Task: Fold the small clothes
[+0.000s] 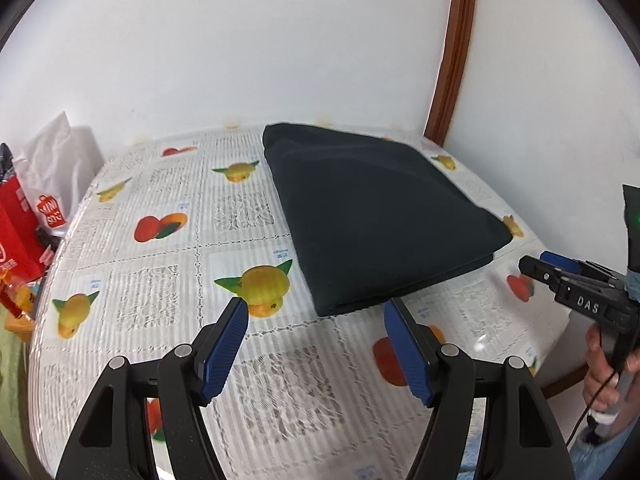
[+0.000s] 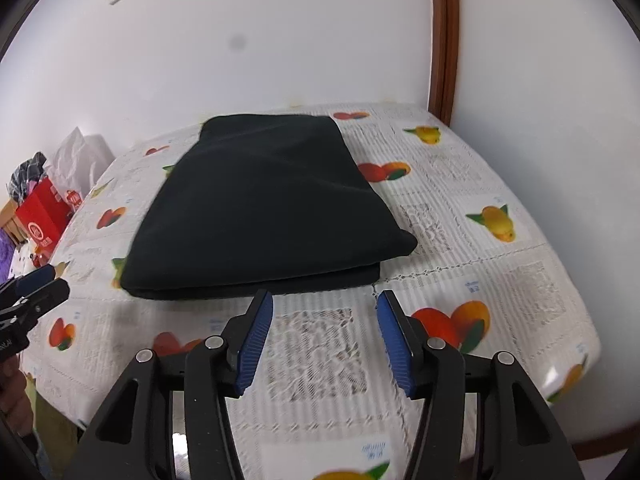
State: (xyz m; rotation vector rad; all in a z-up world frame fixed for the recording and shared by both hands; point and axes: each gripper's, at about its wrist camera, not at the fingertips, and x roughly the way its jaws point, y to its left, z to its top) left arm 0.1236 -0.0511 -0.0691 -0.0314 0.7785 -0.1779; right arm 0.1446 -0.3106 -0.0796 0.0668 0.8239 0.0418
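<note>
Right, on my far left I see a red bag (image 1: 18, 228) and white bags (image 1: 60, 160) beside the table edge, off the fruit-print tablecloth (image 1: 168, 280); my left gripper (image 1: 316, 312) hangs over the near part of the cloth w/ its blue pads (image 1: 224, 350) spread wide and nothing between them; its right fingertip sits just at the near edge of the garment, touching or not I can't tell; the black folded garment (image 1: 380, 216) lies flat on the cloth, towards the far right of the table in the left cam, in several layers w/ the stacked edges facing me; from the right cam the same garment (image 2: 256, 204) sits centre-left, just beyond my right gripper (image 2: 325, 300); that gripper's pads (image 2: 394, 346) are also wide apart, holding nothing, tips just short of the garment's near edge; in the left cam the right gripper (image 1: 532, 266) shows side-on at the far right, near the garment's right corner but apart from it, w/ my hand (image 1: 604, 368) on the handle; behind all that a white wall (image 2: 280, 40) and a brown wooden trim (image 2: 442, 40) running up at the far right.
</note>
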